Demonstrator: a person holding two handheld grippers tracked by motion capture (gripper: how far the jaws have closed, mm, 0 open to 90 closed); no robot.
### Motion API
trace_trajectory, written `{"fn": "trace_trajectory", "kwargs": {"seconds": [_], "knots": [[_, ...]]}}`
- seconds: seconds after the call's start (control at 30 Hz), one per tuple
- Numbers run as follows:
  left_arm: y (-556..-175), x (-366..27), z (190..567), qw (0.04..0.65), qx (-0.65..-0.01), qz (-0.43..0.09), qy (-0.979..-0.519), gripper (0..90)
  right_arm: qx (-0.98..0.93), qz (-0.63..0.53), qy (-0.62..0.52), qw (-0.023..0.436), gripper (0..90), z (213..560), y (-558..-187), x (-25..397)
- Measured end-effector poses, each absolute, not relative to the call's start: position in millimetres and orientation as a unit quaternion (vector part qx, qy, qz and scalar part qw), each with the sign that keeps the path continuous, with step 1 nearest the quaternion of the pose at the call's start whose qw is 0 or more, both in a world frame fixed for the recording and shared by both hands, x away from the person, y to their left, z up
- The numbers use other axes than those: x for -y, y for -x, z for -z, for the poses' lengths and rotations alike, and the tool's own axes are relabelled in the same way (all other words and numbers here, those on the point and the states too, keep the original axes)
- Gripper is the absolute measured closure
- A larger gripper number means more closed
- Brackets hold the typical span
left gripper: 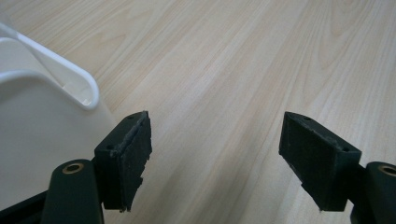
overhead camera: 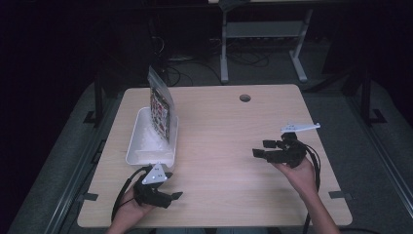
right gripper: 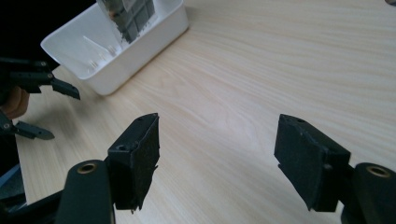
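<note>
Pale wood-grain table stands in a dark room, with cables and a metal frame on the floor behind it. On its left part sits a white plastic tub, oblong with rounded corners and a rolled rim, its long axis running from the person's side toward the far edge. A clear bag with a dark printed pattern stands upright in the tub's far end, leaning against the right wall and rising well above the rim; its top edge points up and slightly away from the person.

The left gripper hovers just beside the tub's near end, its jaws spread wide with nothing between them; in the left gripper view the tub's rim lies close to the left jaw. The right gripper is held over the right side of the table, well apart from the tub, pointing left toward it, jaws likewise wide and empty.
</note>
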State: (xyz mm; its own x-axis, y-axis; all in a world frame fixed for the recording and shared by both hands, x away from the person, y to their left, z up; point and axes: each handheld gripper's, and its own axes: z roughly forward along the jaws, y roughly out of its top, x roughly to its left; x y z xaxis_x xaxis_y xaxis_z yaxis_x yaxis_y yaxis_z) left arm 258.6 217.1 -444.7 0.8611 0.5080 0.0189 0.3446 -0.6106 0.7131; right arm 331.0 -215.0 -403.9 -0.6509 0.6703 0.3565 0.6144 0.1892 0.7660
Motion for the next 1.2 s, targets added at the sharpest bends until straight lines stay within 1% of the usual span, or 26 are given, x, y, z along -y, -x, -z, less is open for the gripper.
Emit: {"fn": "trace_trajectory", "kwargs": {"seconds": [0.03, 0.27, 0.53, 0.8, 1.1, 1.2], "knots": [[-259, -217, 445, 0.37, -0.238, -0.112, -0.891, 24.7, -0.769, -0.486, -0.414, 0.033, 30.6, 405, -329, 216], [-258, -212, 446, 0.367, -0.235, -0.111, -0.893, 24.4, -0.77, -0.481, -0.419, 0.023, 30.2, 412, -321, 226], [-258, -211, 445, 0.372, -0.236, -0.109, -0.891, 24.5, -0.768, -0.482, -0.421, 0.027, 30.3, 424, -305, 242], [-257, -212, 444, 0.378, -0.24, -0.109, -0.887, 24.5, -0.773, -0.471, -0.424, 0.018, 29.8, 436, -289, 255], [-255, -210, 446, 0.376, -0.238, -0.108, -0.889, 24.5, -0.784, -0.458, -0.418, 0.021, 27.6, 449, -266, 260], [-253, -211, 445, 0.379, -0.24, -0.11, -0.887, 24.5, -0.784, -0.465, -0.411, 0.027, 27.6, 445, -259, 261]]}}
